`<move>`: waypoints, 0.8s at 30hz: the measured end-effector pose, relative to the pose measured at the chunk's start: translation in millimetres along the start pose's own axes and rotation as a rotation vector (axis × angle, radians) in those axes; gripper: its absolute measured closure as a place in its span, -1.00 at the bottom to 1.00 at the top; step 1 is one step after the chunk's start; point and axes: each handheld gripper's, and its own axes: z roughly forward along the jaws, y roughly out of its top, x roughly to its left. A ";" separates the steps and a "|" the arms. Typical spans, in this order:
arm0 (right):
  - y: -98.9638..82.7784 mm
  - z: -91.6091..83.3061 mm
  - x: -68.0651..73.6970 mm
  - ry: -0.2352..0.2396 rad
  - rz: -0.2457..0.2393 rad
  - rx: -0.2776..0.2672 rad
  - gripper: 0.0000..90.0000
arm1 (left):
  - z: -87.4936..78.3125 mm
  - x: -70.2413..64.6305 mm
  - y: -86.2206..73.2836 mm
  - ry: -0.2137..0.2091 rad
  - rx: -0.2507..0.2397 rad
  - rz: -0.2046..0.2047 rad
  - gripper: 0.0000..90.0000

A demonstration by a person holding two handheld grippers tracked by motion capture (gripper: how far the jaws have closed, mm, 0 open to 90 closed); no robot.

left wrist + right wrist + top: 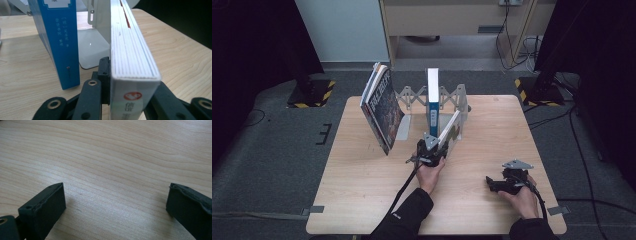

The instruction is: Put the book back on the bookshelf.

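Left claw [130,100]: clenched on the lower end of the white book [132,55], one jaw on each cover, seen close in the left gripper view.
White book: leans tilted near the middle of the table [362,200], its far edge against the right plate of the bookend rack [462,102]; a red round mark shows on its spine.
Blue book [432,95]: stands upright in the rack, just left of the white book and apart from it.
Magazine [381,107]: propped tilted at the rack's left end.
Right claw [115,207]: released, jaws wide apart over bare wood, nothing between them.
Right hand [519,197]: rests near the table's right front corner, well apart from the books.
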 end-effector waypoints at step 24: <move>0.4 0.3 -0.1 0.000 -0.004 0.002 -0.95 | 11.4 5.3 -3.5 -0.080 -0.022 0.006 0.41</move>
